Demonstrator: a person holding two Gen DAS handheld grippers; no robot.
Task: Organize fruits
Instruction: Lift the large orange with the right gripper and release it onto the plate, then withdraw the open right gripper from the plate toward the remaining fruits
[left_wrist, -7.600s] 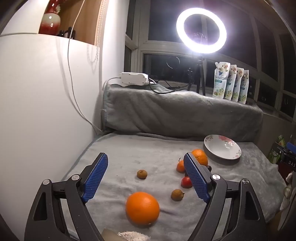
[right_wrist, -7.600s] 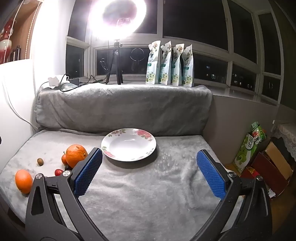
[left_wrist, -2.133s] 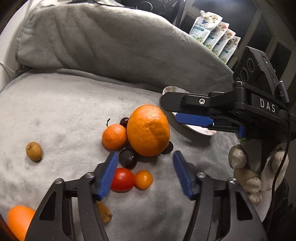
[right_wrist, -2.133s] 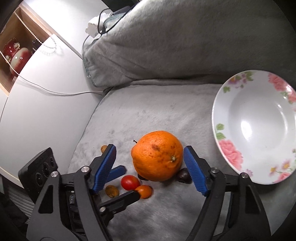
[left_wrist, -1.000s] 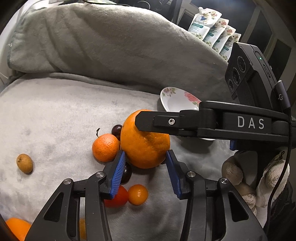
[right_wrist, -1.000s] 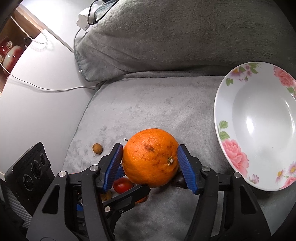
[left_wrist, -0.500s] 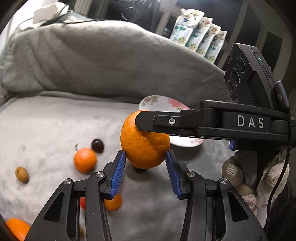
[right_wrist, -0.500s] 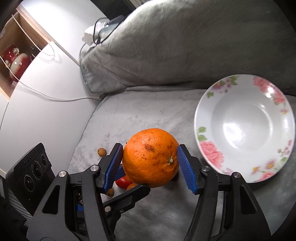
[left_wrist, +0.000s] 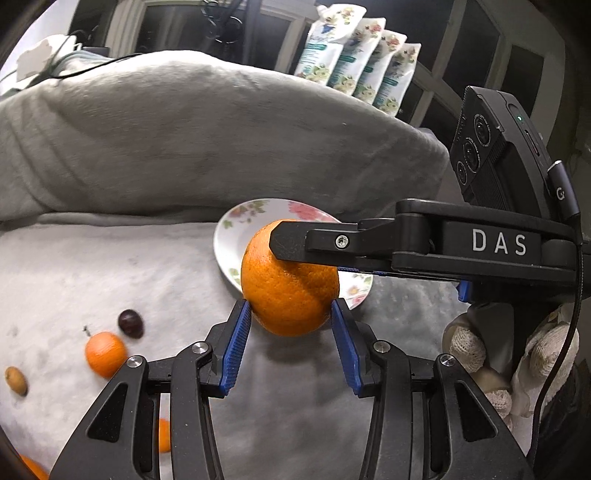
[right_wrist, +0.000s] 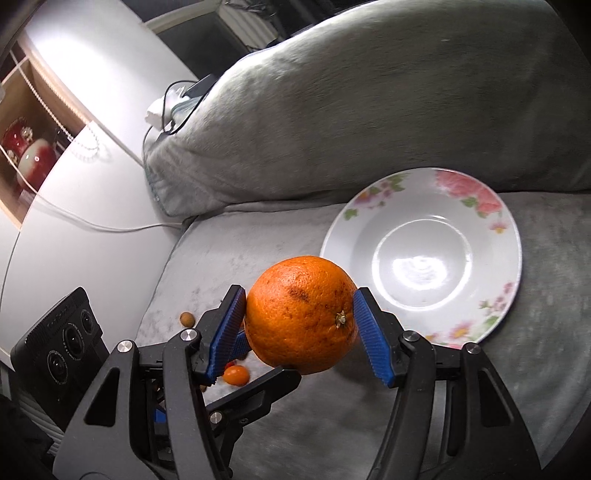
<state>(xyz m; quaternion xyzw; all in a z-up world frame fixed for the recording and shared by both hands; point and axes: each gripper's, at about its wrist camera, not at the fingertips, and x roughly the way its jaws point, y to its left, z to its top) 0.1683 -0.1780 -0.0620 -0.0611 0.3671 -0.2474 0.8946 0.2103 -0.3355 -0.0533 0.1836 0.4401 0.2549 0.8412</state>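
**Big orange lifted off the blanket, heading for the plate**

The grey blanket (right_wrist: 388, 417) is covering the whole surface, and above it both tongs are carrying one fruit. Against the view a second ago, the large orange (left_wrist: 290, 291) is no longer sitting among the small fruit; it is hanging clear of the blanket, and the flowered plate (right_wrist: 421, 192), lying empty toward the back edge by the cushion, is now sitting right behind it. That means the pick-up is done and the carry is under way; setting it down looks like the next step.

The right tongs (right_wrist: 299, 321) are clamping the orange by its two sides, pads pressing into the peel. The left tongs (left_wrist: 291, 314) are gripping it too, lower down, both blue pads touching the skin.

Left behind near the blanket's left edge are lying a small mandarin (left_wrist: 105, 354), a dark cherry (left_wrist: 130, 323) just beside it, and a brown longan (left_wrist: 16, 380) farther out.
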